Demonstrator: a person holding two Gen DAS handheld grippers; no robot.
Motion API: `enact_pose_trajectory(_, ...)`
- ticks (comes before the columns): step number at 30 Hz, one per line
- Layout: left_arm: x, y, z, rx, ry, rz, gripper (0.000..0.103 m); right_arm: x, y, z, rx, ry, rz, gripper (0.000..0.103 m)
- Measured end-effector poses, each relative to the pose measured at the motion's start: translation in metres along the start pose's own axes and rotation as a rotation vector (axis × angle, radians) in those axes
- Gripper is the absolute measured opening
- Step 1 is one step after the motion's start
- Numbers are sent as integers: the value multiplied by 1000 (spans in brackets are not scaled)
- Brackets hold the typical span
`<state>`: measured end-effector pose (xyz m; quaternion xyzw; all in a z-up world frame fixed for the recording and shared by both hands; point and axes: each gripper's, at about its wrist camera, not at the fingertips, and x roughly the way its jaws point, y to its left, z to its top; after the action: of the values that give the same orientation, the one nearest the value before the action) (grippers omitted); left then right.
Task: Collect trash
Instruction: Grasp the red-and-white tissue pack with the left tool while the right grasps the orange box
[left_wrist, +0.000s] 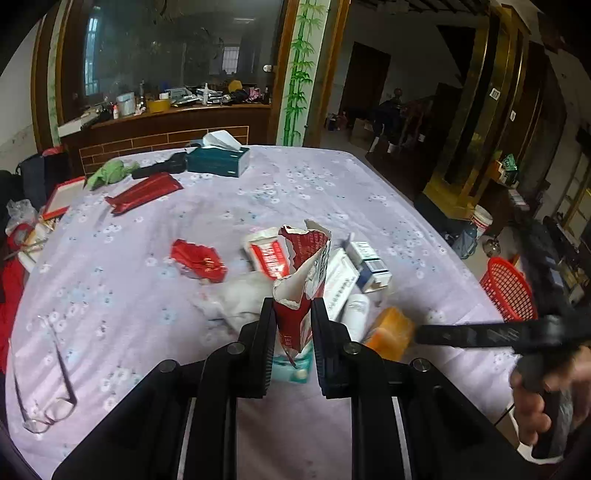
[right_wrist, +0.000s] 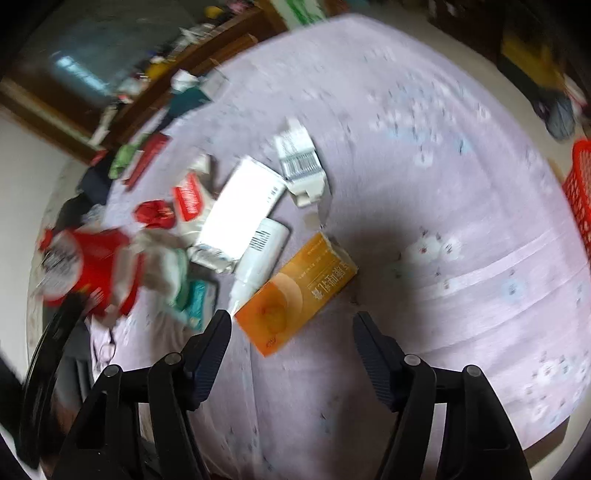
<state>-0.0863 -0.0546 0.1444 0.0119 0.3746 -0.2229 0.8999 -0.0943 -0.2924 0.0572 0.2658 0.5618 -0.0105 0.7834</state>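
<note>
Left claw (left_wrist: 293, 310) level over counter (left_wrist: 332, 192), fingers nearly closed, pinching torn red wrapper (left_wrist: 303, 266) upright between them. Right claw (right_wrist: 291, 321) tilted down at counter, spread wide, holding nothing; orange box (right_wrist: 295, 291) sits just ahead between my fingertips, white bottle (right_wrist: 260, 254) touching its left side. Red basket (right_wrist: 580, 192) far right, past counter edge.

A: Where do the 2 cameras look?
B: Left wrist view faces across the table (left_wrist: 332, 184); right wrist view tilts down, closer. Both share the orange box (left_wrist: 391, 332) (right_wrist: 295, 291).
</note>
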Motion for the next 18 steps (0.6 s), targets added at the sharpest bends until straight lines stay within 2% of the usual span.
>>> enact_pose_trajectory(5, -2, 14, -3, 26, -10, 8, 18, 23, 13, 9, 44, 22, -80, 72)
enact_pose_trajectory(9, -2, 21, -6, 43, -6, -1, 18, 40, 36, 10, -22, 14, -207, 71)
enact_pose_trajectory(13, 1, 22, -7, 72, -8, -14, 18, 48, 45, 5, -71, -3, -285, 61)
enact_pose_trajectory(14, 2, 22, -8, 78, -10, -20, 18, 46, 45, 3, -88, -11, -302, 58)
enact_pose_trajectory(16, 4, 21, -8, 87, -9, -33, 18, 41, 46, -1, -120, -28, -323, 34)
enact_pose_trajectory(18, 7, 19, -8, 95, -6, -48, 18, 34, 40, -6, -128, -37, -344, 18)
